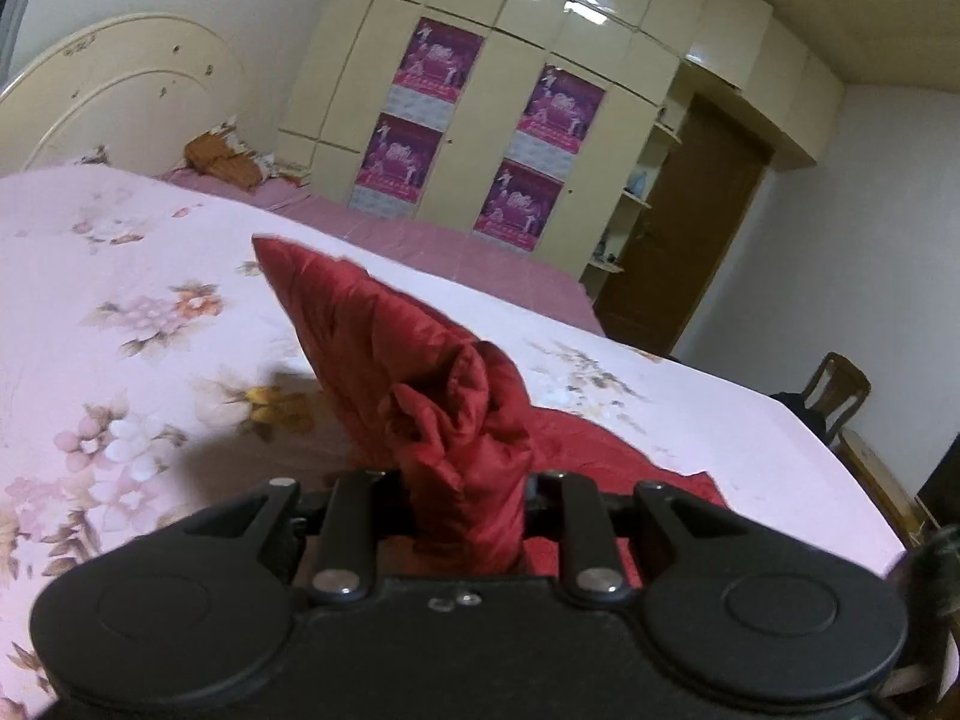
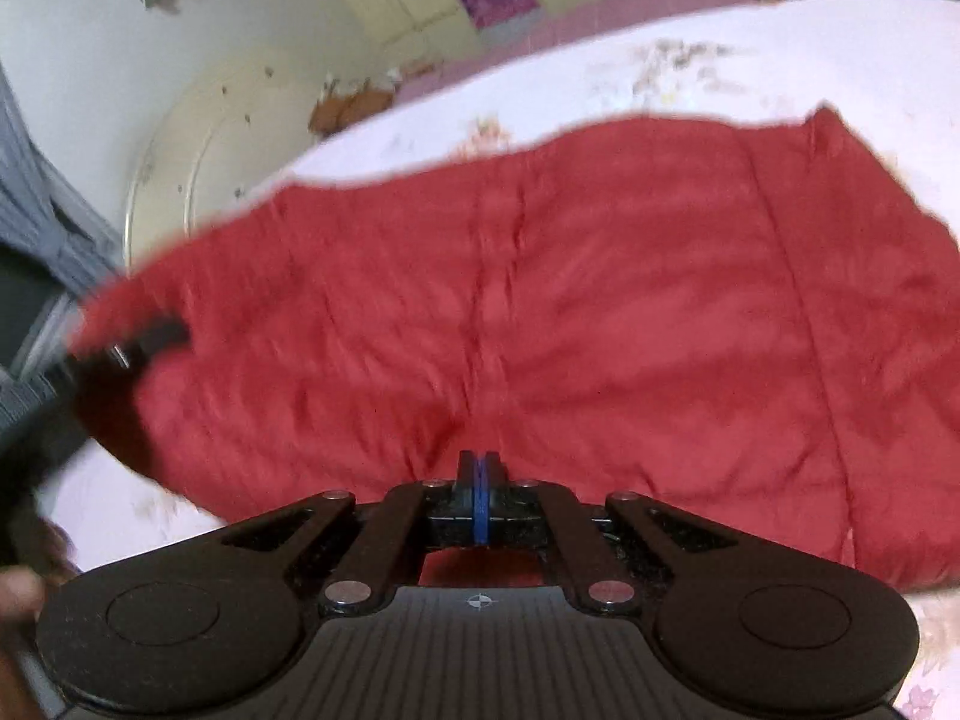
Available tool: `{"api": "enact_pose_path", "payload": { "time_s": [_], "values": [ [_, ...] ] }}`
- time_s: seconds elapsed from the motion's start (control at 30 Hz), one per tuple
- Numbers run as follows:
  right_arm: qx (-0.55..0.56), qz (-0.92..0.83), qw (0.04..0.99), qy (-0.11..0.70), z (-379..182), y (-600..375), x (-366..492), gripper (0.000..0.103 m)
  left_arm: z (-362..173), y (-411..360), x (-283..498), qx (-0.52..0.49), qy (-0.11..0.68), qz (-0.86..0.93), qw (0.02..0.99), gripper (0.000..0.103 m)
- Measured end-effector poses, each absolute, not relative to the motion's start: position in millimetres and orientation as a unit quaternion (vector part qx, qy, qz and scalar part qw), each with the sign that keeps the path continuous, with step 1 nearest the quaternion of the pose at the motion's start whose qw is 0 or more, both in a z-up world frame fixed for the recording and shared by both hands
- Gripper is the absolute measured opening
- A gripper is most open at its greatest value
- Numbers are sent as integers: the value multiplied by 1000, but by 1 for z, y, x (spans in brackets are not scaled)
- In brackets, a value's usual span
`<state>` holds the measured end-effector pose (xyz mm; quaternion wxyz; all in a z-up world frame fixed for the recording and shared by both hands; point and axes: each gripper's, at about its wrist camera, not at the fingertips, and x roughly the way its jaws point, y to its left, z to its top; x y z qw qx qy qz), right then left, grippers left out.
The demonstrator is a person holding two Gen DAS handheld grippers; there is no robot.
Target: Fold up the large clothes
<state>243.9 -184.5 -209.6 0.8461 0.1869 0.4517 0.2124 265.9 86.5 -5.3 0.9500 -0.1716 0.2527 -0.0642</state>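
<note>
On the left side, the left gripper had its fingers squeezed on a bunched-up corner of the red jacket. The puffy red cloth stuck up between the fingers and rose in a point in front of them. Past the fingers lay the bed with its pink flower sheet. Far beyond the fingers stood a headboard and a big cream wardrobe with purple posters on its doors. A brown door was off to the right of the fingers, and a chair was further right.

On the right side, the right gripper had its fingers shut tight together, with only a thin blue strip showing between them. No cloth could be seen pinched there. The fingers sat just above the near edge of the jacket. The rest of the red jacket spread out wide and mostly flat in front of these fingers, on the bed. To the left of the fingers, the jacket's corner was lifted up where the other gripper held it.

The folding looked like it had only just started. One corner was picked up, but no fold was laid down yet. The lifted side would likely need to be carried over the flat part, and more folds seemed left after that.
</note>
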Motion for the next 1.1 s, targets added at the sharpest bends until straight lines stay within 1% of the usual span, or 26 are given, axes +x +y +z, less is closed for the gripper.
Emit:
{"api": "enact_pose_path", "payload": {
  "time_s": [0.2,0.37,0.47,0.53,0.77,0.87,1.03,1.07,1.1],
  "values": [
    [189,238,835,459,-236,-190,255,0,11,42,263,-144,233,-82,958,22],
    [233,257,818,459,-245,-210,262,0,18,1,267,-119,232,-108,959,22],
    [270,251,831,417,-228,-243,249,0,18,-21,271,-102,234,-123,959,22],
    [272,231,845,398,-218,-274,240,0,16,-34,275,-96,236,-138,957,22],
    [308,148,862,375,-212,-369,216,0,0,-80,292,-77,253,-173,949,21],
    [321,121,864,368,-207,-393,205,0,-16,-103,302,-57,281,-203,936,21],
    [342,82,864,361,-204,-420,197,0,-53,-135,324,-7,366,-270,891,21],
    [347,74,863,360,-204,-424,195,0,-58,-139,326,3,376,-280,883,22],
    [350,68,863,357,-202,-429,194,0,-61,-140,328,5,383,-292,876,29]
  ]
}}
